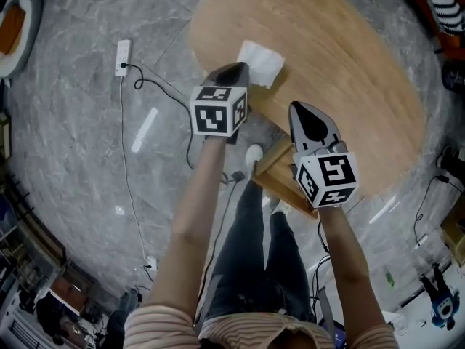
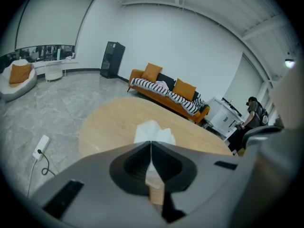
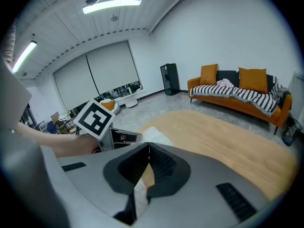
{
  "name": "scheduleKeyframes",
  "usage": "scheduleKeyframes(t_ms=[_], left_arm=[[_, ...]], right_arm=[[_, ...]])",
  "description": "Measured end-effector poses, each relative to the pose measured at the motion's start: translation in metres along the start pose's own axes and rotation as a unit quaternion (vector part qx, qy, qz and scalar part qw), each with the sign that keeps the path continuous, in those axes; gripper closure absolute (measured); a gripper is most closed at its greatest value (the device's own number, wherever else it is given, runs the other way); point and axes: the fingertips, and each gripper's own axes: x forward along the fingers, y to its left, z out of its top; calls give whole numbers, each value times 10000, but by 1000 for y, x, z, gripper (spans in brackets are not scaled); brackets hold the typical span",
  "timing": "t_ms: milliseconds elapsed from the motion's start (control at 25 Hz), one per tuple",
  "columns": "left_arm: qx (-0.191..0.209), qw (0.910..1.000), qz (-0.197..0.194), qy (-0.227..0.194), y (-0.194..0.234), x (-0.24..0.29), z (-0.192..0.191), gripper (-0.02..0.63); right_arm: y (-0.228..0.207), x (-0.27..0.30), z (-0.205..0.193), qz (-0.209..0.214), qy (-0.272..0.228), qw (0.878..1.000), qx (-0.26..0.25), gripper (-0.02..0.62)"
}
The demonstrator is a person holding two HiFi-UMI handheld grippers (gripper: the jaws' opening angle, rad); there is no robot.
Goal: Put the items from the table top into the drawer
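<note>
The left gripper (image 1: 236, 68) has its jaws pinched together on the tissue (image 1: 263, 62) at the table's (image 1: 349, 64) near edge. The right gripper (image 1: 302, 108) is closed and empty, above the drawer (image 1: 270, 167) that juts out from under the table's near edge.

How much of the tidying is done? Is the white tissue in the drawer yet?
Not yet. Done: the drawer under the table looks pulled open. In hand: the left tool is shut on the white tissue near the table's edge. The right tool is shut and empty. Left: carry the tissue to the drawer and let go. I see nothing else on the table.
</note>
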Motion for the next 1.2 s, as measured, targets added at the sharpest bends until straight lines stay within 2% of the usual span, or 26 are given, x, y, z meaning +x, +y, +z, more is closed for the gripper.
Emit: scheduleKeyframes(t_ms=[360, 1200], left_arm=[[24, 9993, -17, -371, -35, -78, -1, 589], [-196, 9963, -132, -826, -168, -205, -66, 591]], right_arm=[[15, -50, 6, 4, -226, 9997, -81, 586], [6, -225, -32, -217, -648, 9975, -176, 586]])
